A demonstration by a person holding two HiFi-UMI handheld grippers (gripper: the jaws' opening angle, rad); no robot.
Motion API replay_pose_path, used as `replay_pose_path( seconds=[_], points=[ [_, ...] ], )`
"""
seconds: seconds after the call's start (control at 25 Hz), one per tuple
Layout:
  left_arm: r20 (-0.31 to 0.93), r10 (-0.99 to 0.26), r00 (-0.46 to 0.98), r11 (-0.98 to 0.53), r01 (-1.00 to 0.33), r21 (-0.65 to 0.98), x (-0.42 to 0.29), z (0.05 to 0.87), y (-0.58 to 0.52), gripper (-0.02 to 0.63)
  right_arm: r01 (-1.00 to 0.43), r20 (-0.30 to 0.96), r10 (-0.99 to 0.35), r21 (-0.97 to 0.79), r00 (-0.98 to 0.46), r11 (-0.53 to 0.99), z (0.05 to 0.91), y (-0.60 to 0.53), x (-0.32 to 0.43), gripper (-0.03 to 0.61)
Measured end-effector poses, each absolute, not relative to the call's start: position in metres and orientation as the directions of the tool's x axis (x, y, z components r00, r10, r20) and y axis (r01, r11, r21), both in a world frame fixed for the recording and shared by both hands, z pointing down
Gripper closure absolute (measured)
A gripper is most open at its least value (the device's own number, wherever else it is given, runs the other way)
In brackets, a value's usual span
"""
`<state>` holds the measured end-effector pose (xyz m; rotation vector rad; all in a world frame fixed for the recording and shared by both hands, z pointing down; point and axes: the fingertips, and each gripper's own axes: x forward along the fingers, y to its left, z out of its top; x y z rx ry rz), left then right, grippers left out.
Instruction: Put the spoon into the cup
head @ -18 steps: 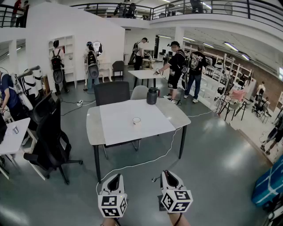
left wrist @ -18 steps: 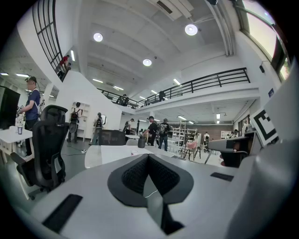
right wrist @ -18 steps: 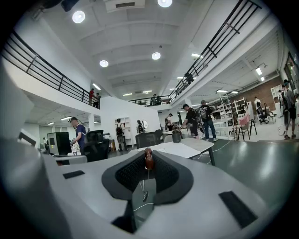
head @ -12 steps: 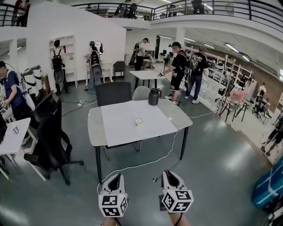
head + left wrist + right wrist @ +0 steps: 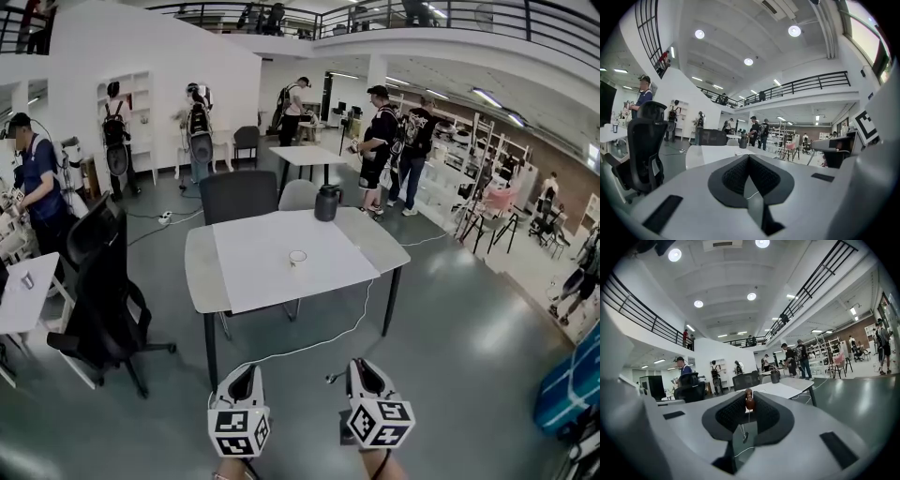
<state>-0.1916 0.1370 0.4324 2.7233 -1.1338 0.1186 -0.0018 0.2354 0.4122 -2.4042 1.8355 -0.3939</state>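
A small white cup (image 5: 297,257) stands on the white mat of a grey table (image 5: 199,272), well ahead of both grippers. My right gripper (image 5: 361,375) is low in the head view, over the floor in front of the table. In the right gripper view its jaws (image 5: 749,400) are shut on a spoon (image 5: 749,402), whose brown end and thin metal stem show between them. My left gripper (image 5: 242,384) hangs beside it, also short of the table. Its jaws (image 5: 749,158) are shut with nothing between them.
A black jug (image 5: 325,202) stands at the table's far edge, with a dark chair (image 5: 238,195) behind it. A black office chair (image 5: 103,300) stands at the left. A white cable (image 5: 309,347) runs over the floor under the table. Several people stand in the background.
The view has shifted slightly and the table sits a little further right. A person at the far left has stepped into view. Both grippers keep their places and states.
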Motion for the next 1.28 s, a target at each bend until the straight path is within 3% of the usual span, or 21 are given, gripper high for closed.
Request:
replay_pose_path(
  seconds=[0.56, 1.28],
  points=[
    [0.185, -0.705, 0.685, -0.668, -0.728, 0.151, -0.181, 0.45, 0.091, 0.595, -0.928, 0.164, -0.953, -0.235, 0.254, -0.288, 0.422, 0.193, 0.015, 0.512],
    [0.192, -0.752, 0.631, -0.62, -0.776, 0.119, -0.082, 0.438, 0.001, 0.595, -0.95, 0.141, -0.977, -0.244, 0.163, -0.194, 0.408, 0.088, 0.118, 0.512]
  ],
)
